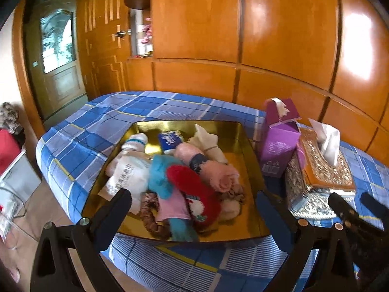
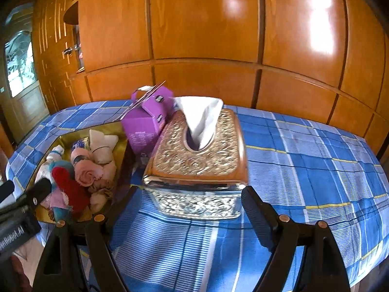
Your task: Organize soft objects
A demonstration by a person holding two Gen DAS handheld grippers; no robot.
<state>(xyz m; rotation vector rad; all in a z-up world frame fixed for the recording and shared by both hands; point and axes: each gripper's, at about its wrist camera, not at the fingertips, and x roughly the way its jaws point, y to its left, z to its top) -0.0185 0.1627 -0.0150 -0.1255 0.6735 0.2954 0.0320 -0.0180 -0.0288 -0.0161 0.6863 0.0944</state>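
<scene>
Right gripper (image 2: 189, 202) jaws wide, tissue box (image 2: 197, 155) edge between

One gold tray (image 1: 252, 150) at 6 o'clock, two tissue boxes (image 2: 197, 155) at 3 o'clock, one purple carton (image 2: 145, 126), two scrunchies (image 1: 150, 216), one red sock (image 1: 192, 182)

purple carton (image 2: 145, 126) crowding tissue box (image 2: 197, 160), bedspread (image 2: 304, 170) rightward bare

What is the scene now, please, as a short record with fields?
surface: bed with blue plaid cover
gold tray: holds rolled pink towel, red fluffy item, white socks
tissue box: ornate, right of tray, tissue sticking up
purple box: behind tissue box
left gripper: open, before tray
right gripper: open, before tissue box
</scene>
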